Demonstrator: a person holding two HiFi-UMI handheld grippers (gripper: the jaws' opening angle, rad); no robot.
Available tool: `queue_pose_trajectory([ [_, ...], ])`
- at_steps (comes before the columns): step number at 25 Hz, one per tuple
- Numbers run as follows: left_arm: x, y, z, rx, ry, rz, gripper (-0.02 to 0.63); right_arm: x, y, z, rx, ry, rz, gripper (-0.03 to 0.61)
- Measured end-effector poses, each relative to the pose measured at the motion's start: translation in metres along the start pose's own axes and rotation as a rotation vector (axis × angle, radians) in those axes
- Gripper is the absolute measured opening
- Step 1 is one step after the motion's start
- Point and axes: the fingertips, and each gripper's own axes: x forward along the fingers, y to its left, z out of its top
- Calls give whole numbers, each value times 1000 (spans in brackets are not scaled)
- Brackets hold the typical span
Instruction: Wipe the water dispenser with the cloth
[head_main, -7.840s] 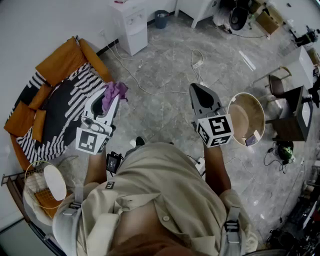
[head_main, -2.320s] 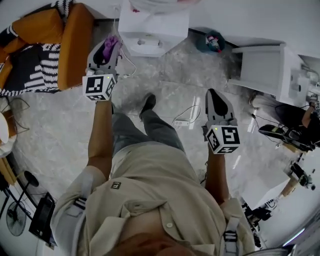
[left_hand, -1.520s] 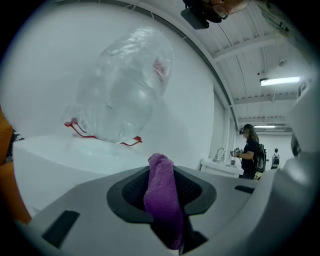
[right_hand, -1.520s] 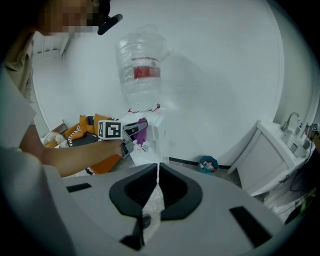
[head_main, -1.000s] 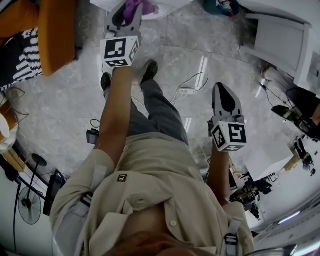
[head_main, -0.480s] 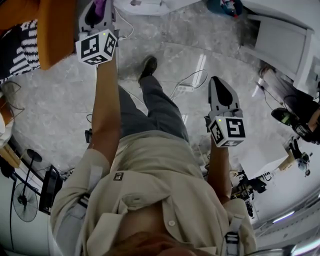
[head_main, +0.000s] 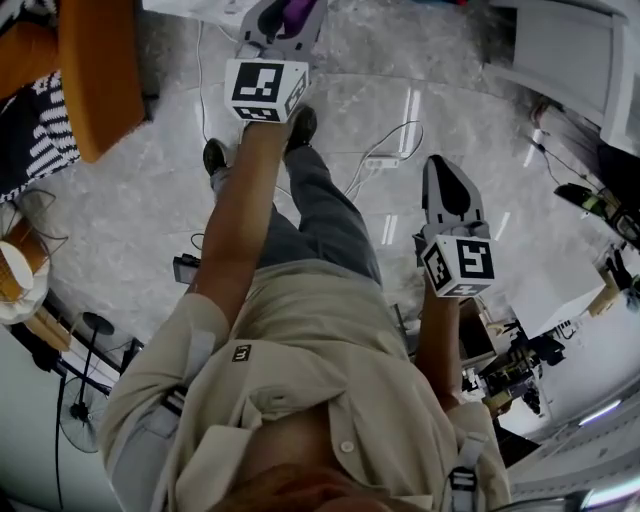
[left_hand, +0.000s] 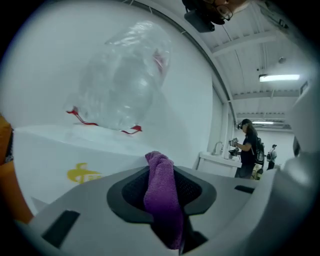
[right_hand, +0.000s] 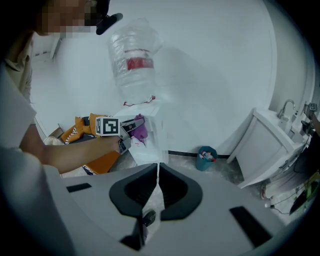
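Observation:
My left gripper (head_main: 284, 18) is shut on a purple cloth (left_hand: 162, 195), held up against the white water dispenser (left_hand: 75, 160). A clear water bottle (left_hand: 122, 82) sits upside down on the dispenser's top. In the right gripper view the dispenser (right_hand: 147, 140) stands by the white wall with its bottle (right_hand: 132, 57) above, and the left gripper (right_hand: 131, 127) presses the purple cloth (right_hand: 140, 131) to its side. My right gripper (head_main: 447, 190) hangs lower over the floor, shut with nothing between its jaws. In the head view only the dispenser's bottom edge (head_main: 200, 8) shows.
An orange sofa (head_main: 95, 70) with a striped blanket stands left of the dispenser. A blue waste bin (right_hand: 205, 157) sits by the wall, a white counter (right_hand: 272, 145) to the right. Cables and a power strip (head_main: 380, 162) lie on the marble floor. People stand far off (left_hand: 247, 152).
My left gripper with the cloth has swung right along the dispenser's face since half a second ago, after moving left before that. The right gripper has stayed nearly still.

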Motion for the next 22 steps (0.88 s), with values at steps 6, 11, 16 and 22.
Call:
queue_pose_trajectory([
  [6, 17, -12, -7, 4, 28, -26, 124, -8, -18, -16, 39, 12, -35, 28],
  [11, -11, 34, -8, 57, 52, 58, 124, 9, -5, -8, 18, 18, 3, 28],
  [16, -83, 136, -7, 27, 31, 329, 124, 35, 27, 4, -28, 31, 67, 28],
  [22, -140, 215, -20, -81, 28, 533, 124, 54, 52, 15, -74, 45, 114, 28],
])
